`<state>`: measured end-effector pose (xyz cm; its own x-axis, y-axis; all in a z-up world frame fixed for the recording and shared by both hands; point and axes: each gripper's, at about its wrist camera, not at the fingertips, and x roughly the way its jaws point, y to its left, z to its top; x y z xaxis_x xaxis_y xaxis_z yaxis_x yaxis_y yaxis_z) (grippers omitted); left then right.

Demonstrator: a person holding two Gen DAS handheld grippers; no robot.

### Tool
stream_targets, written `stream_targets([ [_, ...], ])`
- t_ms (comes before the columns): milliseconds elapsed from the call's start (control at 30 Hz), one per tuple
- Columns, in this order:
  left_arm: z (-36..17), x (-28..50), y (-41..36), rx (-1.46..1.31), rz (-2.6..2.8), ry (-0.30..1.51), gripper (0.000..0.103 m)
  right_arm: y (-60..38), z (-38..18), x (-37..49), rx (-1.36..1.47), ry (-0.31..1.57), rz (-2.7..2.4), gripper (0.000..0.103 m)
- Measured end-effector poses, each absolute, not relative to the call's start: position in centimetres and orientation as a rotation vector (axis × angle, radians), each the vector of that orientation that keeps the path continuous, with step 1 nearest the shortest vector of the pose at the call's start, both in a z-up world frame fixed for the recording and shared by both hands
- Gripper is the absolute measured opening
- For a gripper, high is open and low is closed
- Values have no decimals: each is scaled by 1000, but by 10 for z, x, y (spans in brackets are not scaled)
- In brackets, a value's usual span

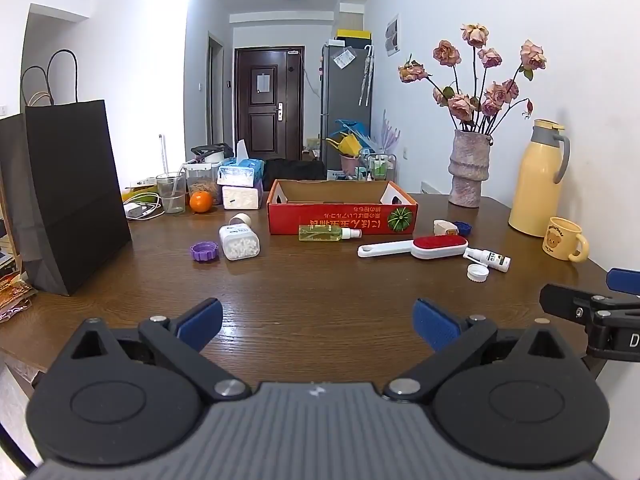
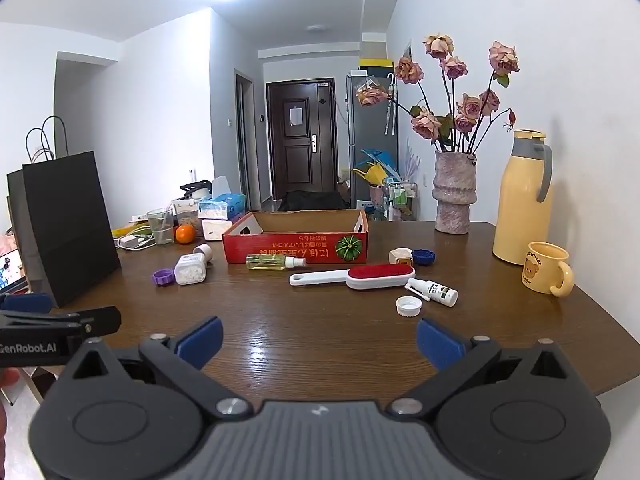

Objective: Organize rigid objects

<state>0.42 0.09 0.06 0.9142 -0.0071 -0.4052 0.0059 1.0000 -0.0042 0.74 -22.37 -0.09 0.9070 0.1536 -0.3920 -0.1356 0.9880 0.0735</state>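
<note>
An open red cardboard box (image 1: 340, 216) (image 2: 294, 246) stands at the middle of the wooden table. In front of it lie a green spray bottle (image 1: 328, 233) (image 2: 274, 262), a red-and-white lint brush (image 1: 416, 247) (image 2: 356, 276), a small white spray bottle (image 1: 490, 258) (image 2: 434, 291), a white cap (image 1: 477, 272) (image 2: 408, 306), a blue cap (image 1: 464, 227) (image 2: 423, 257), a white pill bottle (image 1: 239, 242) (image 2: 190, 270) and a purple cap (image 1: 204, 251) (image 2: 162, 278). My left gripper (image 1: 318, 324) and right gripper (image 2: 318, 342) are open and empty, over the near table edge.
A black paper bag (image 1: 68, 196) (image 2: 64, 224) stands at the left. A vase of dried roses (image 1: 468, 168) (image 2: 454, 196), a yellow thermos (image 1: 536, 178) (image 2: 522, 196) and a yellow mug (image 1: 564, 238) (image 2: 546, 267) stand at the right. An orange (image 1: 200, 202), a glass and tissue packs sit at the back left.
</note>
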Motion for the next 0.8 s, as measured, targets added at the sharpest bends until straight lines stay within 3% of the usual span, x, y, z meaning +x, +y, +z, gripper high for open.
stream_targets([
  [800,0,3,1,-4,-7,414,103,-223,3,7,37,408,153,103],
])
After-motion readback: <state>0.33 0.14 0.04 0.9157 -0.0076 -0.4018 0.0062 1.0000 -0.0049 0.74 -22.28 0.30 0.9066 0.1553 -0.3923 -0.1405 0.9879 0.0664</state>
